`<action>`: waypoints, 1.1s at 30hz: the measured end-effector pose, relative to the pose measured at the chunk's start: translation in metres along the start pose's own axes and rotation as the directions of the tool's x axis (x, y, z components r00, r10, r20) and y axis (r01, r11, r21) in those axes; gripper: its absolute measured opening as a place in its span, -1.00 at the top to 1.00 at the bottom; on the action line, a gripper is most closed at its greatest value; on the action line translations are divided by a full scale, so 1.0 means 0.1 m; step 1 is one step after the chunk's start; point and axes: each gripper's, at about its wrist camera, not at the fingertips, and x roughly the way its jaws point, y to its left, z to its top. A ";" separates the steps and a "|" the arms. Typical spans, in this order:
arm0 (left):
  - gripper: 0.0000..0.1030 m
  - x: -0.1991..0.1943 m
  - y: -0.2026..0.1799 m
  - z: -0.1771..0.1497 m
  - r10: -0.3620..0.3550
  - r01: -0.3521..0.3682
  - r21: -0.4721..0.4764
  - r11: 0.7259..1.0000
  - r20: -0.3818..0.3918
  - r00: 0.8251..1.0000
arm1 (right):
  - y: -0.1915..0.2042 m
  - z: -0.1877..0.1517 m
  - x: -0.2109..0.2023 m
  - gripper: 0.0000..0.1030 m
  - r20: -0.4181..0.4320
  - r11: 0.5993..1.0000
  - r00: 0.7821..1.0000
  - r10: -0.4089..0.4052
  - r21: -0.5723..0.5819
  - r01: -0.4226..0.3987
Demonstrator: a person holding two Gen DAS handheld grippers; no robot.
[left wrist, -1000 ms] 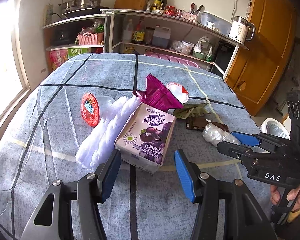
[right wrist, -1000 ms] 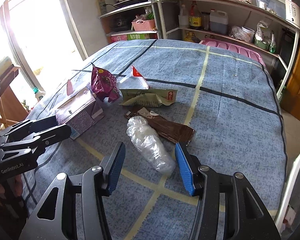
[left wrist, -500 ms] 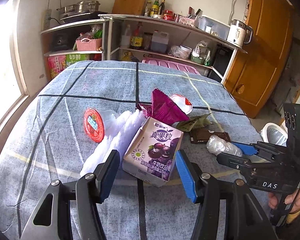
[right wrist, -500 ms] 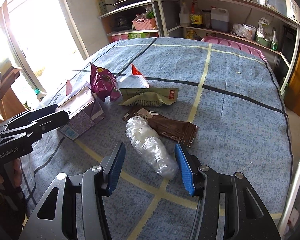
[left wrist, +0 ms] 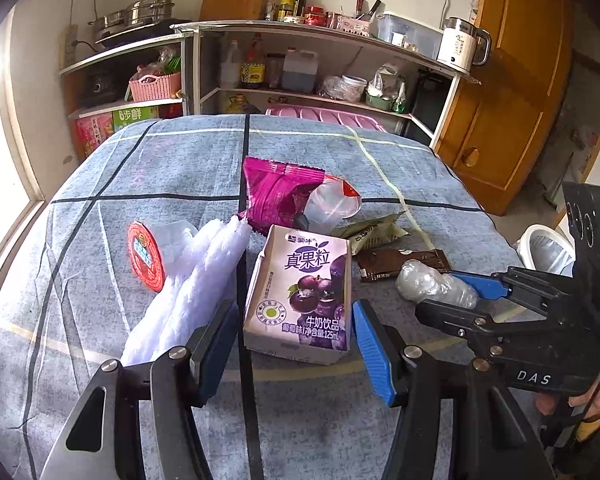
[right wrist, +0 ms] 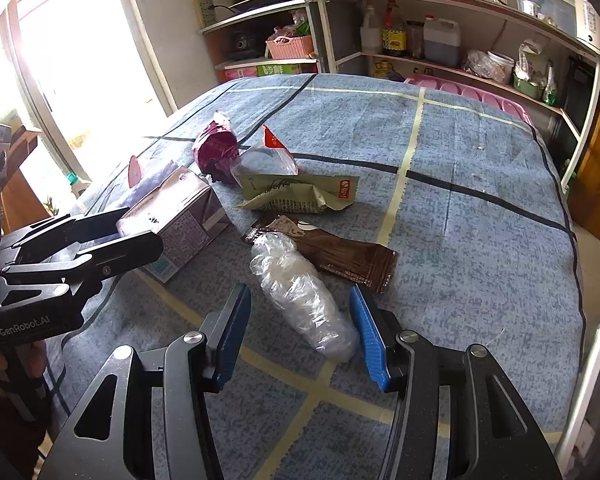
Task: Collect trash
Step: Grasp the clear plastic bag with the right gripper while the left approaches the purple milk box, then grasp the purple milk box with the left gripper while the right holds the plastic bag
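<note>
A purple grape milk carton (left wrist: 300, 296) lies flat on the blue checked tablecloth (left wrist: 180, 168). Its near end sits between the fingers of my left gripper (left wrist: 294, 336), which is open, with a thin gap at each pad. A crumpled wad of clear plastic (right wrist: 300, 292) lies between the blue pads of my right gripper (right wrist: 300, 310), also open and not touching it. From the left wrist, the right gripper (left wrist: 456, 298) straddles the same plastic wad (left wrist: 428, 282). A brown wrapper (right wrist: 340, 252) lies just behind the wad.
More litter lies behind the carton: a magenta wrapper (left wrist: 276, 196), a clear bag (left wrist: 332, 204), a green wrapper (left wrist: 376, 234), a red-lidded cup (left wrist: 146, 256) and white folded plastic (left wrist: 196, 280). A white bin (left wrist: 544, 248) stands beyond the table's right edge. Shelves (left wrist: 300, 92) stand behind.
My left gripper has shifted toward the carton, so the carton now stands squarely between its fingers. The right gripper and the plastic wad have stayed put.
</note>
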 end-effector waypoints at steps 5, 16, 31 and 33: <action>-0.14 0.10 -0.06 0.02 0.031 -0.031 0.028 0.999 -0.014 0.999 | -0.03 -0.01 -0.02 -0.02 0.008 1.000 1.000 0.009 0.021 -0.009; -0.11 0.07 -0.07 -0.01 0.008 -0.008 0.003 1.000 -0.014 1.000 | -0.06 -0.06 -0.07 0.48 0.013 0.999 1.000 0.005 0.032 -0.005; -0.11 -0.13 -0.31 -0.09 -0.022 0.021 0.024 0.999 0.005 1.000 | -0.10 -0.18 -0.31 0.60 0.057 0.998 0.998 -0.003 0.062 0.000; -0.11 -0.16 -0.36 -0.10 -0.027 0.027 0.030 0.999 0.012 1.000 | -0.12 -0.19 -0.37 0.60 0.068 0.997 0.998 -0.004 0.071 -0.001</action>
